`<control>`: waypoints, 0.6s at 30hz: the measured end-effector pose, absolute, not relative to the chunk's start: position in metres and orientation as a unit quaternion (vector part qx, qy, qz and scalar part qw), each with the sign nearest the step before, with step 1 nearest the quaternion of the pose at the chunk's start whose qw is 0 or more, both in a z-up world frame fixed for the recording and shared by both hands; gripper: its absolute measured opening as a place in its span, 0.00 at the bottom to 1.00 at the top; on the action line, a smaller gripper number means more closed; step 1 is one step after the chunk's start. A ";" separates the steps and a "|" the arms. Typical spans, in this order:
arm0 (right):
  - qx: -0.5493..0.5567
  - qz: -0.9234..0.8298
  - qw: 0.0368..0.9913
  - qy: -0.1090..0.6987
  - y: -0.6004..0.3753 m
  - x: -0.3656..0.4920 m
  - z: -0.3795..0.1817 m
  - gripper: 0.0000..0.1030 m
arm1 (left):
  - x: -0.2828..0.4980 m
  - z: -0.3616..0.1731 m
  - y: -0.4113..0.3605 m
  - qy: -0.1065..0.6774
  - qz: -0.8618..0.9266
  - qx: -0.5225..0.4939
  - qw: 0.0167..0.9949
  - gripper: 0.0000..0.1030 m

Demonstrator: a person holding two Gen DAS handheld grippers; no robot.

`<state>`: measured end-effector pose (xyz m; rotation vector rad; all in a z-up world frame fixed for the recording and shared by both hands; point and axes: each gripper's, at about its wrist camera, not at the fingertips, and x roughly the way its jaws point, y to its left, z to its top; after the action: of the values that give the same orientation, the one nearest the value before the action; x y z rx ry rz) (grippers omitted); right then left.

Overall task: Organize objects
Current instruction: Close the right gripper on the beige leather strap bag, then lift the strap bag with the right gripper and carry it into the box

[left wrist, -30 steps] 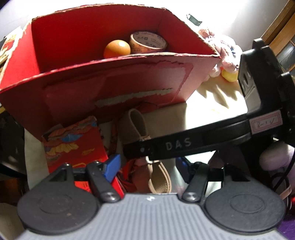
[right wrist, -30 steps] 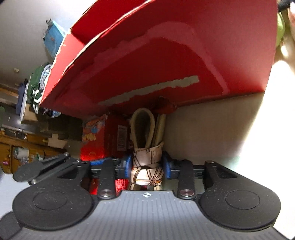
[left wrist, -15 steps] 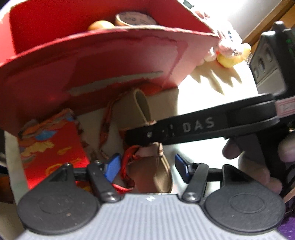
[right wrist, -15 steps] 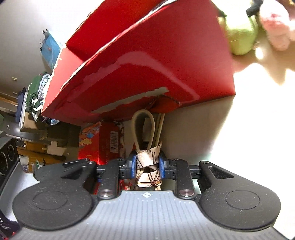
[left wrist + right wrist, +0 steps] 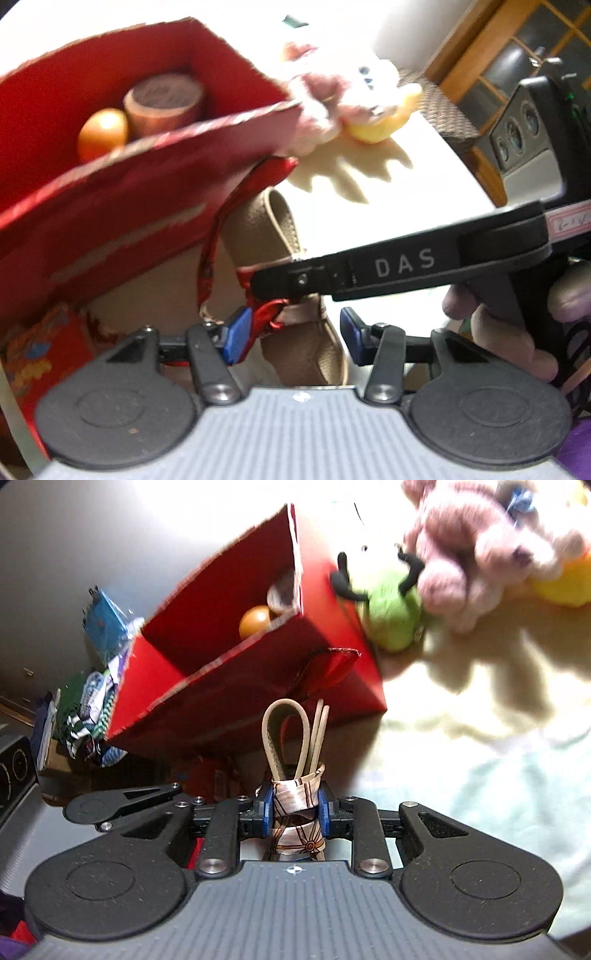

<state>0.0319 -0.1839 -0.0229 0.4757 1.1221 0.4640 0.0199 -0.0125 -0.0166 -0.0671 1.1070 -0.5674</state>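
Tan leather strap bundle (image 5: 295, 738), scarf-wrapped, sits clenched between my right gripper's (image 5: 294, 809) blue pads; the red box (image 5: 236, 672) lies just beyond its tips. My left gripper (image 5: 291, 334) stands spread around the bundle.

Right tool (image 5: 294, 809): blue pads pressed tight on a wrapped strap bundle (image 5: 295, 775). Left tool (image 5: 291, 334): fingers spread apart, gripping nothing.
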 end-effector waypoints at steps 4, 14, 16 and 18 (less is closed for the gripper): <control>0.213 0.215 0.814 0.495 -0.191 0.029 -0.004 0.25 | 0.020 0.005 -0.022 0.493 -0.291 -0.023 0.819 0.47; 0.209 0.236 0.847 0.429 -0.202 0.051 0.047 0.25 | 0.035 0.056 -0.029 0.424 -0.316 -0.028 0.848 0.47; 0.198 0.249 0.854 0.411 -0.197 0.061 0.060 0.25 | 0.038 0.068 -0.025 0.404 -0.313 -0.027 0.859 0.47; 0.190 0.262 0.860 0.395 -0.189 0.071 0.071 0.25 | 0.042 0.080 -0.021 0.387 -0.306 -0.026 0.869 0.47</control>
<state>0.0713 -0.1886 0.0714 0.3990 0.8286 0.5499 0.0415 -0.0209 0.0803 -0.0538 0.8088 -0.6407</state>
